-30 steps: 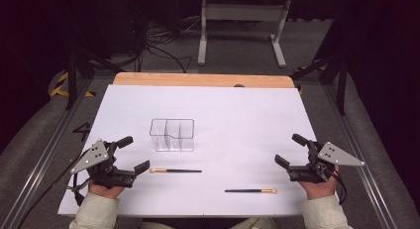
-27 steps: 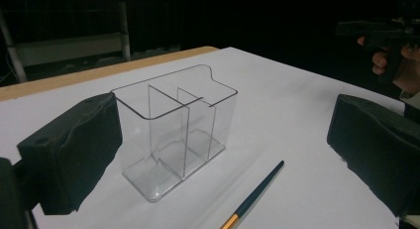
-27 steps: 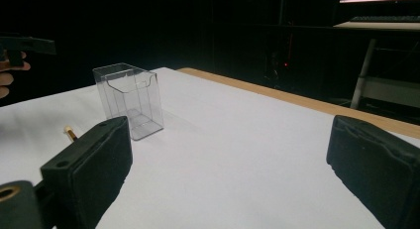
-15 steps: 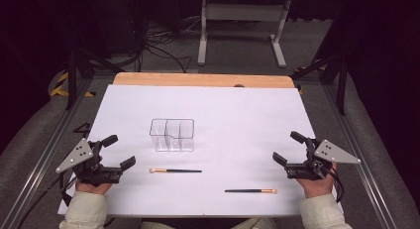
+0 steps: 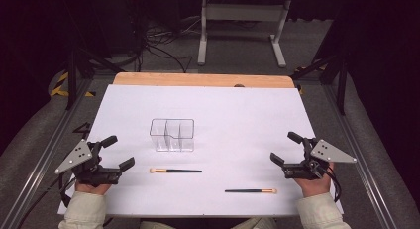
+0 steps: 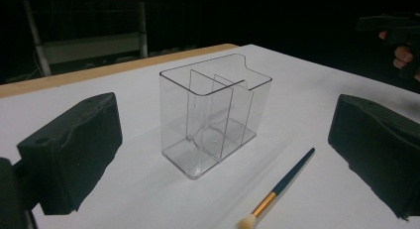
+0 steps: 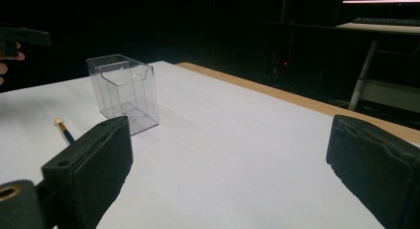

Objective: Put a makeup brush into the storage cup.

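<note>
While both tools waited open at the tabletop's near corners, nothing was gripped.
The left tool and right tool flanked two dark-handled, pale-tipped brushes lying flat before the clear three-compartment plastic holder, presumably their destination.

The high view looks forward and down from the person's side, taking in the whole table with the clear box left of its centre. The left gripper view sits low and close to the box, facing it across the near brush. The right gripper view looks from farther off, low over the table, with the box at its left. All three share the box.
</note>
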The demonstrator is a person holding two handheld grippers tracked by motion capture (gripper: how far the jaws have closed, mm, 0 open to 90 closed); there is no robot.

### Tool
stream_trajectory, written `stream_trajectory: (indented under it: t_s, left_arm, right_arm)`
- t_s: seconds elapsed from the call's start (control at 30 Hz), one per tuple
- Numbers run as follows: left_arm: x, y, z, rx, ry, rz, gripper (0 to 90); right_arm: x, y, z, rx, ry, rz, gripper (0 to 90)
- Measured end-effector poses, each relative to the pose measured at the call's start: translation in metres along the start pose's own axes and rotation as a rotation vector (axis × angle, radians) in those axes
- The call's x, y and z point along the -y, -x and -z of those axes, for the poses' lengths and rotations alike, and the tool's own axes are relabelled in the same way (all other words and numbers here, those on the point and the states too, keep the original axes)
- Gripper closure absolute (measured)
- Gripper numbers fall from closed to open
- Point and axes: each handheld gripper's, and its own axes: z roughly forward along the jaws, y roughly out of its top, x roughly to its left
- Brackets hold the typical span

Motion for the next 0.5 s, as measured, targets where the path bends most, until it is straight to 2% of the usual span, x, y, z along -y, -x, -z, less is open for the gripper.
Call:
stream_trajectory:
  t_s: [0.5]
  left_arm:
    - [-0.0017,0.0020,0.0021,0.010,0.000,-0.005,0.9]
  right_arm:
    - [-0.0006,0.0003,0.0001,-0.005,0.011,0.001,4.0]
